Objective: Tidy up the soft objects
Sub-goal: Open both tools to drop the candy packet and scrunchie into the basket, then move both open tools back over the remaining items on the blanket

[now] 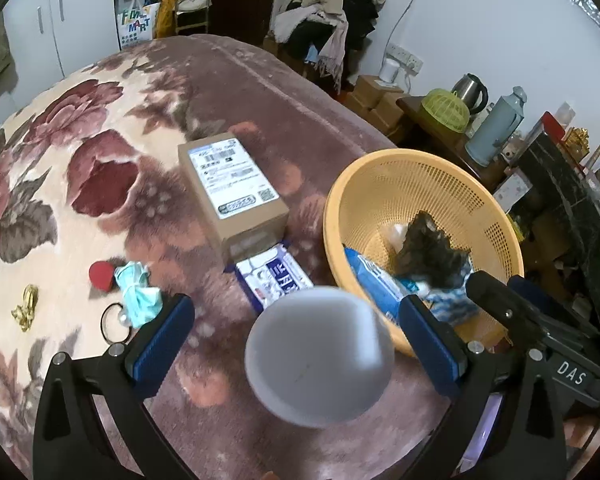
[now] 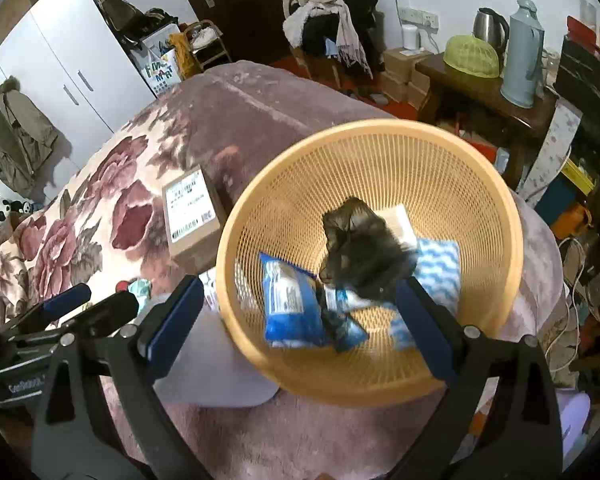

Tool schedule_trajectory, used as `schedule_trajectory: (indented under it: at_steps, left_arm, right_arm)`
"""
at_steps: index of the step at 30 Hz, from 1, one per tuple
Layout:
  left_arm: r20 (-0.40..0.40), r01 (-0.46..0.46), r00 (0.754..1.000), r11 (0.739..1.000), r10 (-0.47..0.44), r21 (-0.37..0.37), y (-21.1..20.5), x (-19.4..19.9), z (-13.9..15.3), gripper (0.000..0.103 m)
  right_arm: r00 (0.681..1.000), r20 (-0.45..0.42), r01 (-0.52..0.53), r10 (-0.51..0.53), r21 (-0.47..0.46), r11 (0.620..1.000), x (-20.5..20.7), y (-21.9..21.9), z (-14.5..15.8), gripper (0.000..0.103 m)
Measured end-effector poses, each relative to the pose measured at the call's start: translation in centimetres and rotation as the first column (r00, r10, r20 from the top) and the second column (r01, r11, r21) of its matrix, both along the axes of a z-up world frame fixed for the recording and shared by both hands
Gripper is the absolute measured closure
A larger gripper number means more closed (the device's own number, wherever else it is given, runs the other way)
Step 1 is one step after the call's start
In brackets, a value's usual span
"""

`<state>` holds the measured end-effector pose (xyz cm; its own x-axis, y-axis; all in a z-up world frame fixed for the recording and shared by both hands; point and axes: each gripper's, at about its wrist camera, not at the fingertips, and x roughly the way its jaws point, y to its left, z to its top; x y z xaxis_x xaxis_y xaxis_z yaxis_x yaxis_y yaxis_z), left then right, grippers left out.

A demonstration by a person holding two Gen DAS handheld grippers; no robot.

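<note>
On the far left of the bed (image 1: 100, 184), over its floral blanket, lie the things not yet sorted — a gold trinket (image 1: 25, 312), a black hair tie (image 1: 114, 326), a red pad (image 1: 102, 276) and a crumpled blue face mask (image 1: 138, 294), all near one another. Further right a cardboard box (image 1: 232, 196) stands with a blue-and-white tissue pack (image 1: 274, 282) touching its near end. The left gripper (image 1: 296, 332) has its jaws spread wide, and between them, blurred and touching neither pad, sits a pale grey foam ball (image 1: 319, 356); whether it is resting or dropping I cannot tell. It looks very light and squashy, so I judge a gentle pinch across its widest part best — a hard squeeze may pop it out. To the right, the orange basket (image 2: 380, 136) already holds 2 blue packets, a blue-and-white cloth (image 2: 440, 268) and a dark fluffy piece (image 2: 364, 256). The right gripper (image 2: 298, 312) hangs over that basket, jaws parted and holding nothing.
</note>
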<state>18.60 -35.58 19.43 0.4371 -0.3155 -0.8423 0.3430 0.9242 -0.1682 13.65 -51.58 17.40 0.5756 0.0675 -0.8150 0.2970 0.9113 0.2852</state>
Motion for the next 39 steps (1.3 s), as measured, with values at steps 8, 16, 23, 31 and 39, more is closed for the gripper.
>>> schedule_trajectory:
  at_steps: [8,16,23,31,39]
  left_arm:
    - [-0.006,-0.029,1.0,1.0,0.029,-0.008,2.7,-1.6,0.0,0.001]
    - [-0.015,-0.049,0.999,0.999,0.049,-0.005,5.0,-3.4,-0.3,0.001]
    - [-0.018,-0.071,0.997,0.997,0.071,-0.012,7.2,-4.9,-0.5,0.001]
    - [-0.029,-0.112,0.993,0.994,0.111,-0.019,10.3,-6.0,-1.1,0.001]
    - [-0.041,-0.161,0.986,0.987,0.161,-0.017,13.9,-6.8,-2.0,0.001]
  right_arm:
    - [1.0,0.002,-0.013,0.013,-0.012,1.0,-1.6,1.8,0.5,0.001]
    - [0.999,0.016,-0.035,0.035,-0.023,0.999,-3.1,4.4,1.1,0.0]
    - [0.998,0.013,-0.055,0.055,-0.031,0.998,-3.9,6.2,1.2,0.0]
    - [0.995,0.021,-0.095,0.096,-0.051,0.994,-4.3,8.7,1.9,0.0]
    - [0.988,0.012,-0.156,0.157,-0.063,0.986,-4.3,12.3,1.6,0.0]
